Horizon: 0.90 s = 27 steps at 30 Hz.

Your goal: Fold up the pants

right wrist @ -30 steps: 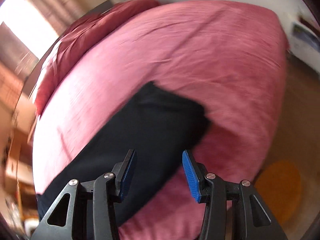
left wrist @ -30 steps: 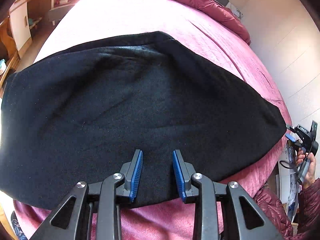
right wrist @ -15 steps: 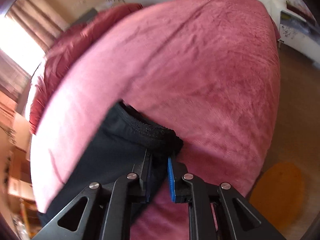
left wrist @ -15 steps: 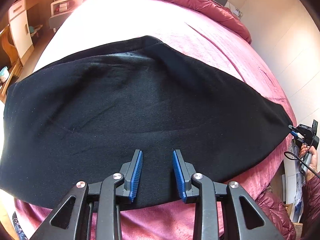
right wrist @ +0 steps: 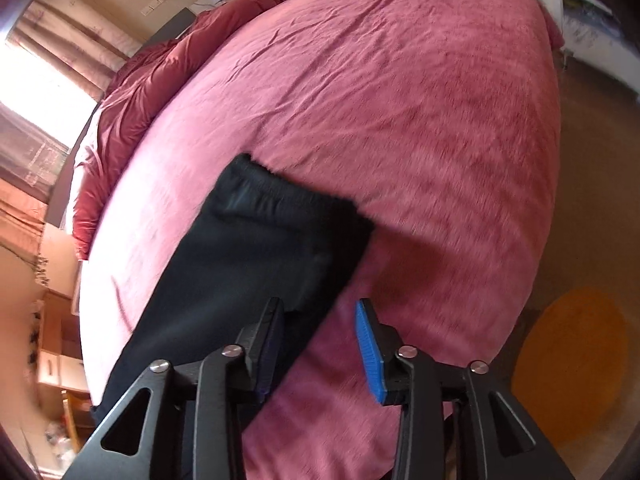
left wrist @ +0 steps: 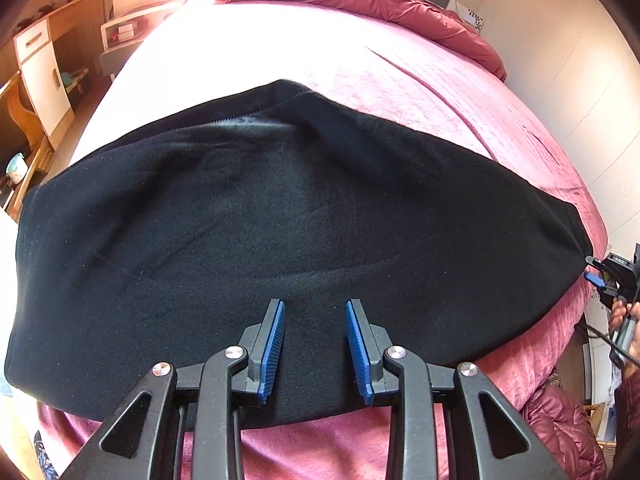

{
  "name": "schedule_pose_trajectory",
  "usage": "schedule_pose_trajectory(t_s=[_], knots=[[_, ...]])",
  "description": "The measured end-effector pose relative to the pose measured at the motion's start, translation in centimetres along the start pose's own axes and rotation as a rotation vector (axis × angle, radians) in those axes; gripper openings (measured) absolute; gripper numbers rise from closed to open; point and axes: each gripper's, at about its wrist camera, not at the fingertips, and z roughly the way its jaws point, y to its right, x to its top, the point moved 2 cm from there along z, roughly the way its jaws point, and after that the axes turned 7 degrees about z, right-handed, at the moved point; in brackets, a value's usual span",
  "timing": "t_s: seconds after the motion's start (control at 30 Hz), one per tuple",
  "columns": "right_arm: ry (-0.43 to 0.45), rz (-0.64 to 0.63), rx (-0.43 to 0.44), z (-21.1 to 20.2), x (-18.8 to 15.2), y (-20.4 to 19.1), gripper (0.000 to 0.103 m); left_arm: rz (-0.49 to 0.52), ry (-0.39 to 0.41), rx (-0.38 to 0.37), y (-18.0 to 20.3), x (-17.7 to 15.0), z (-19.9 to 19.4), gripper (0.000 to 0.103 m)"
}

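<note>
we see the pants point(left wrist: 288, 240) spread flat on the bed point(left wrist: 400, 80), soft, limp fleece best pinched at a corner or waistband, our left gripper point(left wrist: 315, 344) open above them, our right gripper point(right wrist: 320, 344), jaws just reopening, empty beside the waistband end.

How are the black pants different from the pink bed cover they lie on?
The pants are black; the bed cover is pink. The pants take up only part of the bed's near side, while the bed cover spreads far past them. The pants have a gathered waistband; the bed cover shows none, only fine wrinkles. Both are soft fabric and lie mostly flat.
</note>
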Motion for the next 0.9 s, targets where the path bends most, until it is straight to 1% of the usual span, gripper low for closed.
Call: schedule_pose_trajectory(t_s=[0.1, 0.13, 0.17, 0.2, 0.27, 0.37, 0.47, 0.63, 0.77, 0.9], knots=[[-0.056, 0.013, 0.044, 1.0, -2.2, 0.3, 0.050, 0.015, 0.014, 0.005, 0.8, 0.5, -0.3, 0.032], [-0.069, 0.016, 0.054, 1.3, -2.6, 0.0, 0.051, 0.023, 0.019, 0.011, 1.2, 0.5, -0.5, 0.032], [-0.079, 0.019, 0.068, 1.5, -3.0, -0.1, 0.053, 0.033, 0.024, 0.020, 1.5, 0.5, -0.6, 0.032], [-0.085, 0.021, 0.085, 1.7, -3.4, -0.2, 0.058, 0.043, 0.029, 0.031, 1.9, 0.5, -0.8, 0.032], [-0.099, 0.016, 0.110, 2.4, -3.7, -0.6, 0.062, 0.063, 0.038, 0.046, 2.7, 0.7, -1.0, 0.033], [-0.097, 0.028, 0.123, 2.6, -3.7, -0.8, 0.062, 0.088, 0.050, 0.055, 3.6, 1.2, -1.3, 0.033], [-0.086, 0.056, 0.139, 2.9, -3.4, -0.7, 0.062, 0.108, 0.048, 0.047, 4.5, 1.4, -1.4, 0.033], [-0.059, 0.078, 0.148, 3.5, -1.6, -1.3, 0.062, 0.137, 0.034, 0.040, 6.0, 1.5, -1.1, 0.033], [-0.047, 0.100, 0.147, 3.8, -0.6, -1.3, 0.062, 0.149, 0.017, 0.041, 6.5, 1.6, -0.5, 0.033], [-0.036, 0.125, 0.155, 3.7, -0.1, -0.5, 0.060, 0.155, 0.000, 0.043, 6.8, 2.0, 1.4, 0.034]])
